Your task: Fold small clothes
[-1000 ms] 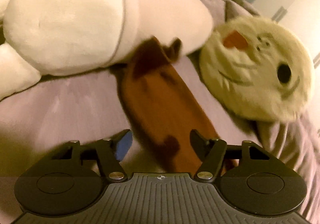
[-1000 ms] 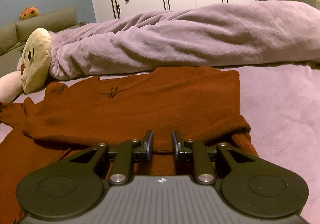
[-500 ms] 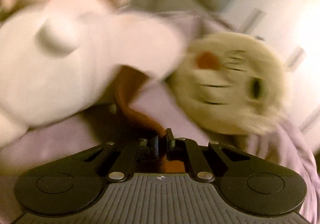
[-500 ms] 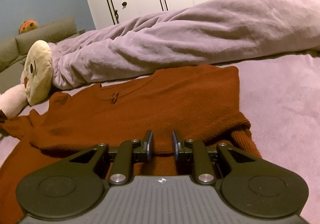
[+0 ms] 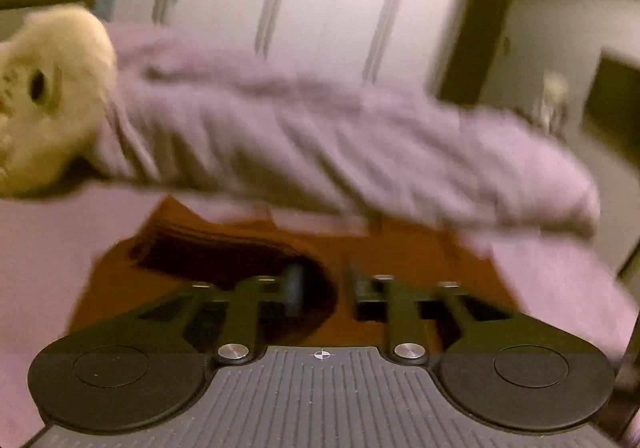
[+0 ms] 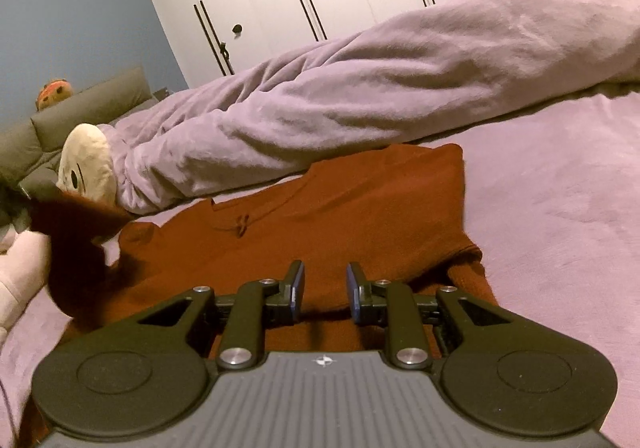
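Presently the rust sweater (image 6: 360, 216) lies mid-frame on the bed (image 6: 560, 208), one side folded. Left tongs (image 5: 322, 290) are opening, the sleeve (image 5: 224, 248) draped over one finger; right tongs (image 6: 323, 290) are opening over the hem, gripping nothing. Remaining folds pending.

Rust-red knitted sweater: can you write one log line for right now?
item: rust-red knitted sweater, flat on lilac bed cover | left claw: opening, sleeve released | right claw: opening over hem

in the blurred left wrist view, the left gripper (image 5: 320, 288) hangs over the rust sweater (image 5: 400, 252), jaws opening with sleeve cloth between them, a rumpled lilac blanket (image 5: 320, 144) behind.
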The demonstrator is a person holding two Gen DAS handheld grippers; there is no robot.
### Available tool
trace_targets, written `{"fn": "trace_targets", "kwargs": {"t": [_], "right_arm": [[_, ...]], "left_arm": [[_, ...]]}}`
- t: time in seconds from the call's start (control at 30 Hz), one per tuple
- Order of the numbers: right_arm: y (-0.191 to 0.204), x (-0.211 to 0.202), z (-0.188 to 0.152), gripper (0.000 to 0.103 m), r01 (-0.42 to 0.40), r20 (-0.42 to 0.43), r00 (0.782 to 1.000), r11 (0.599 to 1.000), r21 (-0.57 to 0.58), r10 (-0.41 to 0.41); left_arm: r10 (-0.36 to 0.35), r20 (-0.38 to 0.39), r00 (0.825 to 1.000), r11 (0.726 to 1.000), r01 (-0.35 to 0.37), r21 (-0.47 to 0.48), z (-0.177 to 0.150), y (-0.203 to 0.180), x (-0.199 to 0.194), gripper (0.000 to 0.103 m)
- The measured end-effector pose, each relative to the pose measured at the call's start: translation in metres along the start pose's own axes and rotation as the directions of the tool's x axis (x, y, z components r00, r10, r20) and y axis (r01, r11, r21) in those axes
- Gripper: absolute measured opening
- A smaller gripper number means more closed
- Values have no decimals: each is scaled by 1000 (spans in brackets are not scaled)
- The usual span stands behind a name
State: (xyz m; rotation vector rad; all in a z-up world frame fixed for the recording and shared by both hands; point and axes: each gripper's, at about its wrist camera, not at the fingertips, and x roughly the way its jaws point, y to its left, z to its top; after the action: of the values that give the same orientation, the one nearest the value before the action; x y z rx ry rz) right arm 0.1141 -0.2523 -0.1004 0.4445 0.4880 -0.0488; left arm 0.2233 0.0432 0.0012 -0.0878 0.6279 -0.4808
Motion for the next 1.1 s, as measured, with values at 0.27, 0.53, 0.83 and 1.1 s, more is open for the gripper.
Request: {"fn": "trace_targets", "kwargs": {"t": [0.27,0.53,0.83,1.1], "right_arm": [[5,2,4,31,-94,-58,994,994,46,97],[81,31,2,40,-240,-157,961,968,-74,227],[175,72,-14,49,-265,-234,954,897,-355,189],[211,101,-20,6,-221,-232,965,843,-491,117]], "left_arm": [[152,-72,986,967,-163,-193,-61,41,-21,68],[310,-145,940,911,-337,-239,-91,78,-47,70],[395,-183,900,867,-431,-251,-100,91,-55,73],[403,-192,895,868,-441,-229,-102,85,-53,81]]}}
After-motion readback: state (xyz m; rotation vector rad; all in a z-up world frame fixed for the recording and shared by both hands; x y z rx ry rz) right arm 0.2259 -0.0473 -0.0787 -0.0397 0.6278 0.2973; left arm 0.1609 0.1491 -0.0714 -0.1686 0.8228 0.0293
